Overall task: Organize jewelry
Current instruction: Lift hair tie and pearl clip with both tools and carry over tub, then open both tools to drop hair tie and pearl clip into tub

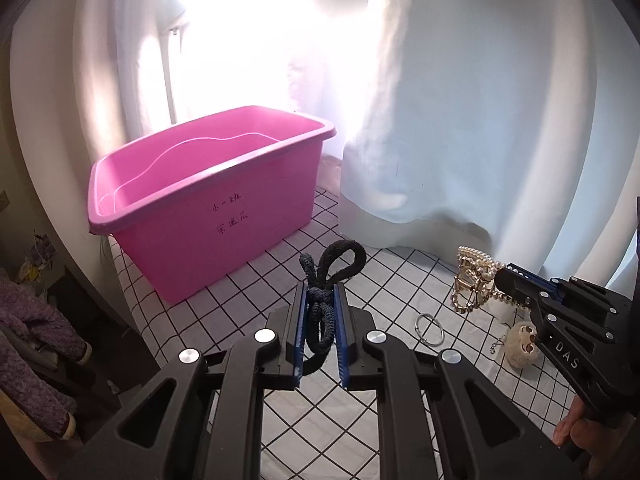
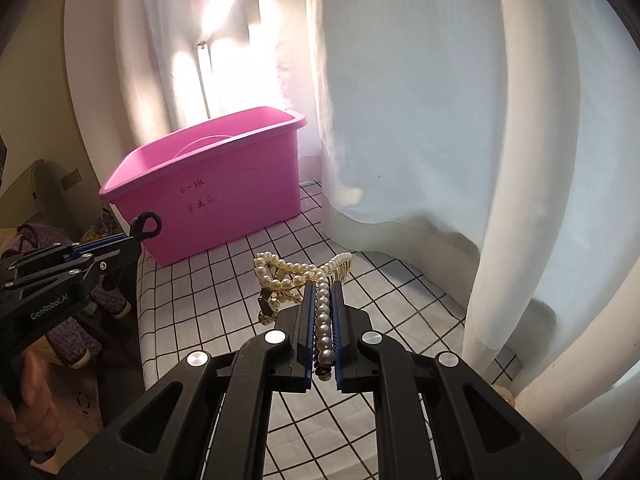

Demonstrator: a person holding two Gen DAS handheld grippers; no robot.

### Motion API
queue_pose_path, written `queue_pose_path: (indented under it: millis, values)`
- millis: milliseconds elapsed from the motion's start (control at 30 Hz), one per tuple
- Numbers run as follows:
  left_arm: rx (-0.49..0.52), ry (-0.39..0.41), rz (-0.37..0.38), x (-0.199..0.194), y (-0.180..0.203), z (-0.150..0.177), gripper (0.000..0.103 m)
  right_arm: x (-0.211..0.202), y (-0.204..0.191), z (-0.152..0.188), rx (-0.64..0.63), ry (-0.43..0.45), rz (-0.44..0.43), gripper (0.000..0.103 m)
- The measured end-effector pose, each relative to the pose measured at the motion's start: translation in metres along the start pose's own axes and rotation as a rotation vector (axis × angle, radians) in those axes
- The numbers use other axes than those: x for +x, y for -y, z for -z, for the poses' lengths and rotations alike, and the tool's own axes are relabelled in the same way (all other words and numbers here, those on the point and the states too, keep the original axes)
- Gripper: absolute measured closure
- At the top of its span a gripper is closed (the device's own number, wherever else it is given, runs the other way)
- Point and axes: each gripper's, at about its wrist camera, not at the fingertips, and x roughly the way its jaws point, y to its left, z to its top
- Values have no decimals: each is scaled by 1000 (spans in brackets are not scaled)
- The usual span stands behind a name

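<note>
Pink bin [image 1: 208, 200]: stands at the far left of the gridded cloth [image 1: 248, 292], open-topped – the part of its inside that shows is bare, though its floor is mostly hidden by the near wall.
Left gripper [image 1: 320, 300]: clamped on black hair ties [image 1: 324, 280], a tangle of loops sticking out past the tips, lifted clear of the cloth.
Metal ring [image 1: 429, 329]: lies flat on the cloth between the two grippers, not yet collected.
Right gripper [image 2: 323, 300]: closed on a pearl hair clip [image 2: 296, 272], gripping its row of pearls, gold teeth hanging ahead of the tips.
Skull charm [image 1: 522, 346]: on the cloth under the right gripper, still to be picked up.
Step in hand: both pieces held and off the cloth – the carry to the bin, it seems.
Next move: likely to bring each gripper over the bin's rim, then let go.
</note>
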Motion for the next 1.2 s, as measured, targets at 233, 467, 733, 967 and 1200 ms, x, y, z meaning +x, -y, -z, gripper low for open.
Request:
queue_pose_path:
  millis: [233, 467, 733, 967, 1200]
  values:
    - [-32, 81, -37, -18, -44, -47, 90, 9, -37, -69, -54, 86, -44, 95]
    - [-35, 122, -52, 1, -103, -101, 90, 51, -79, -137, -82, 122, -71, 95]
    - [-75, 108, -68, 44, -164, -150, 90, 116, -120, -196, -105, 93, -105, 95]
    - [-130, -6, -77, 96, -204, -171, 90, 167, -138, -222, -98, 22, -120, 95]
    - [-200, -185, -77, 154, -239, -174, 90, 223, -148, -230, -125, -121, -100, 95]
